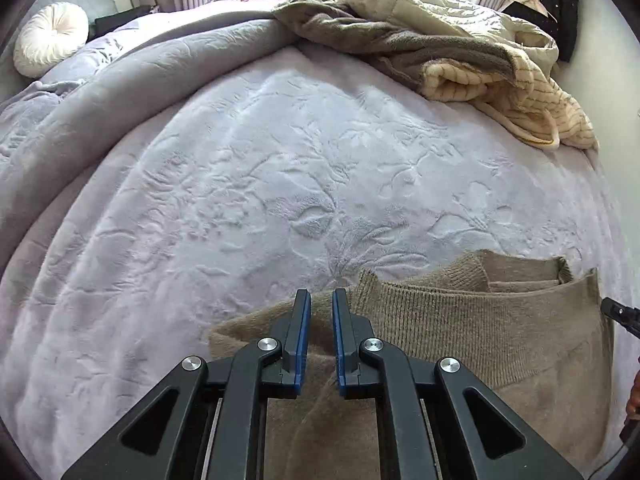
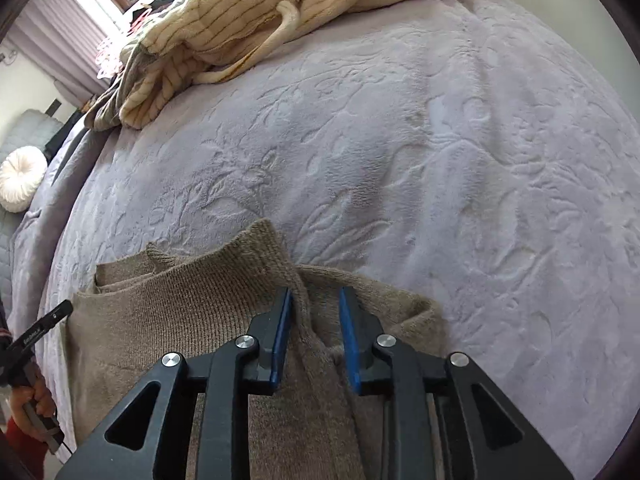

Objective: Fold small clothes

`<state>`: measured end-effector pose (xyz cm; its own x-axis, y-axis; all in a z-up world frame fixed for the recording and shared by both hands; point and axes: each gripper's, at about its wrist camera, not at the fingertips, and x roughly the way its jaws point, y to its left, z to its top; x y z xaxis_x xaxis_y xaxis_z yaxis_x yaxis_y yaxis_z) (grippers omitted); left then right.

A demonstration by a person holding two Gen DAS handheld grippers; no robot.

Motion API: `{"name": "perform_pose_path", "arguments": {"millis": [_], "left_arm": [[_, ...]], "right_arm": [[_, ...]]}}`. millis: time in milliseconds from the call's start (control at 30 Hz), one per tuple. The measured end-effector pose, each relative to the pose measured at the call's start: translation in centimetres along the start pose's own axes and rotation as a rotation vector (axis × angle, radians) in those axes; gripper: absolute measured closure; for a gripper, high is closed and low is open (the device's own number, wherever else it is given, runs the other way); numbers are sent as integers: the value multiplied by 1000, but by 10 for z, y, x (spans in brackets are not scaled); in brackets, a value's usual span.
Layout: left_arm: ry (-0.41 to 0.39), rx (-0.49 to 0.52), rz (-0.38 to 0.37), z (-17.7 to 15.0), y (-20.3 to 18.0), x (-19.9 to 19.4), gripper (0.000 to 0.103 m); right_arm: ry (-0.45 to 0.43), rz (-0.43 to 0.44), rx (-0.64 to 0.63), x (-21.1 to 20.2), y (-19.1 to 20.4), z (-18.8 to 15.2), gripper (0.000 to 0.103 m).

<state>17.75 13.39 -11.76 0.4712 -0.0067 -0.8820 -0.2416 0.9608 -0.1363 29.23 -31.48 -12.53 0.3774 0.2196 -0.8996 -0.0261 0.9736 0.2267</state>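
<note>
A: Left wrist view, read left to right. Where does the garment lie?

B: The tan knit sweater lies on the bed, from 6 o'clock to 4 o'clock in that view. The left hand-held gripper sits over its fuzzy left edge. A narrow gap shows between the blue pads; I cannot see cloth pinched there, so whether it grips is unclear.

A: Right wrist view?

B: The right hand-held gripper straddles a raised ridge of knit at 6 o'clock. Its jaws stand apart, the left pad touching the ridge, the right pad clear. It is open.

A: Handling properties?

B: Judged soft, light, limp and stretchy; not fragile. Take hold at the ribbed edge or a corner, pinching all layers. The striped cream garment at 12 o'clock is well apart.
</note>
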Motion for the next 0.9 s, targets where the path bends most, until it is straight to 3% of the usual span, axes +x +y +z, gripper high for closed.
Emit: {"name": "perform_pose_path", "arguments": {"millis": [133,233,267,333,367,433,500,733,900], "left_arm": [[39,8,-215,-3,4,-25,91],[101,52,-326,-14,-13,-15,91],[119,54,-312,-20,-21,-5,91],[160,21,-207,-33,-24,22,91],[166,-25,-217,-37,-15,32,91],[139,-147,-326,-43,10,33,91],[137,-189,-338,-47,25,27,91],[147,-84,-220,-58,30,8,91],[158,-58,-183,-77,32,-5,91]], "right_arm": [[-22,95,-45,-32,12,-16,88],[20,149,-99,-29,28,-34,88],[40,143,-112,-20,33,-41,88],[78,110,-114,2,34,-51,88],[75,105,-114,9,30,-55,92],[43,126,-108,11,19,-59,99],[45,149,-77,7,9,-58,103],[46,94,-56,-4,4,-53,101],[52,69,-46,-13,-4,-63,100]]}}
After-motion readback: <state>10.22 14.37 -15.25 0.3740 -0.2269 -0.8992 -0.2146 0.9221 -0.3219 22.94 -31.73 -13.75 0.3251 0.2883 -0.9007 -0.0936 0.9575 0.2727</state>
